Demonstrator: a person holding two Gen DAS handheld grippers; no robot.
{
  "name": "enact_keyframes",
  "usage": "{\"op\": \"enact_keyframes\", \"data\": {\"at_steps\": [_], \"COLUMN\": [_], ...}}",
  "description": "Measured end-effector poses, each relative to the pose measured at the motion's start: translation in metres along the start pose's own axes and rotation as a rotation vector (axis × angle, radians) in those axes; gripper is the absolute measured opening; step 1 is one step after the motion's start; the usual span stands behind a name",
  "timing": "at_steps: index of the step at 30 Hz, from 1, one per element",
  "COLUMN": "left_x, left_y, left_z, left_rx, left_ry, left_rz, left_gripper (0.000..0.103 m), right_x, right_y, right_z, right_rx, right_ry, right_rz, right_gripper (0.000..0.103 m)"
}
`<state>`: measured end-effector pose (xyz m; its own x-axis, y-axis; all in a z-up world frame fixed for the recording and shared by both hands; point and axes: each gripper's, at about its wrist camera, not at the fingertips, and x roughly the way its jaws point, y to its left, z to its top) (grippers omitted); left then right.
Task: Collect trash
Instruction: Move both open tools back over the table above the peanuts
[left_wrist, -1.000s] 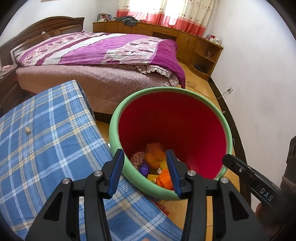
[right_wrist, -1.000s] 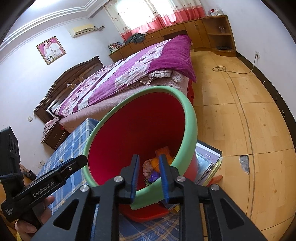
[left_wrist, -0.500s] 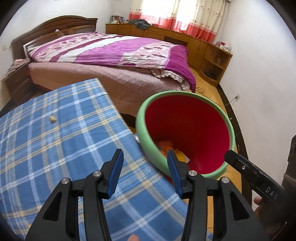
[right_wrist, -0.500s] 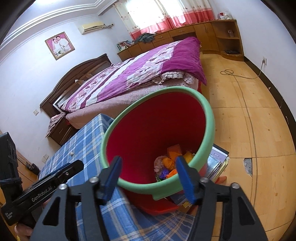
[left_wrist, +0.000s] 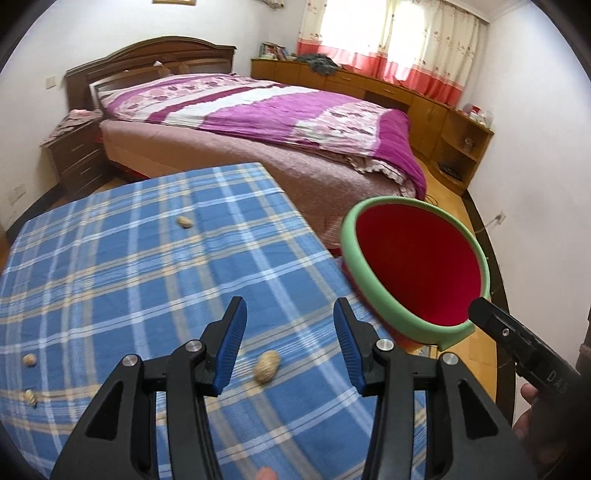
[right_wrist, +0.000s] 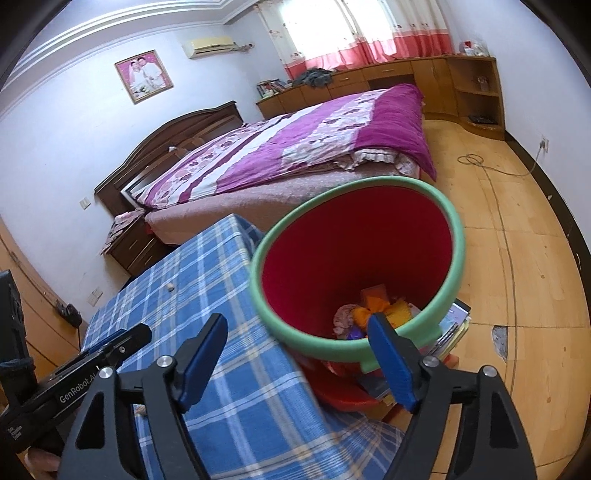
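Right gripper (right_wrist: 299, 354), black w/ blue pads, is hanging over the edge of the blue plaid tablecloth (right_wrist: 192, 295), jaws opening, nothing btwn them. Just beyond, a red plastic bin w/ a green rim (right_wrist: 458, 251) is sitting beside the table, holding crumpled orange, yellow & pink trash (right_wrist: 373, 310). A small pale scrap (right_wrist: 170, 287) is lying on the cloth. Left gripper (right_wrist: 110, 347) is poking in at lower left.

"GenRobot.AI" on left gripper (right_wrist: 110, 343) body; "DAS", cut off, on right gripper (left_wrist: 480, 310) body.
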<state>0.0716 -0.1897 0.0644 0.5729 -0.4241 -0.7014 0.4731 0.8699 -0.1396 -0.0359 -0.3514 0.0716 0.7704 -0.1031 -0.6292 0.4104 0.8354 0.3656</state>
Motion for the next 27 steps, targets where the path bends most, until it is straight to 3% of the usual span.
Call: {"op": "enact_keyframes", "data": {"at_steps": [15,27], "left_x": [-0.041,-0.059], "left_y": [0.052,0.08], "left_z": [-0.025,-0.045], "left_rx": [-0.094,-0.135], "left_ry": [-0.043,-0.059], "left_rz": [0.094,0.189], "left_gripper": [0.049,0.049], "right_x": [-0.011,-0.017], "right_y": [0.056,0.083], "right_z": [-0.023,-0.041], "right_rx": [-0.102,-0.153], "right_ry": [-0.007,-0.013], "right_rz": [0.038,0.07], "right_gripper": [0.093,0.093]}}
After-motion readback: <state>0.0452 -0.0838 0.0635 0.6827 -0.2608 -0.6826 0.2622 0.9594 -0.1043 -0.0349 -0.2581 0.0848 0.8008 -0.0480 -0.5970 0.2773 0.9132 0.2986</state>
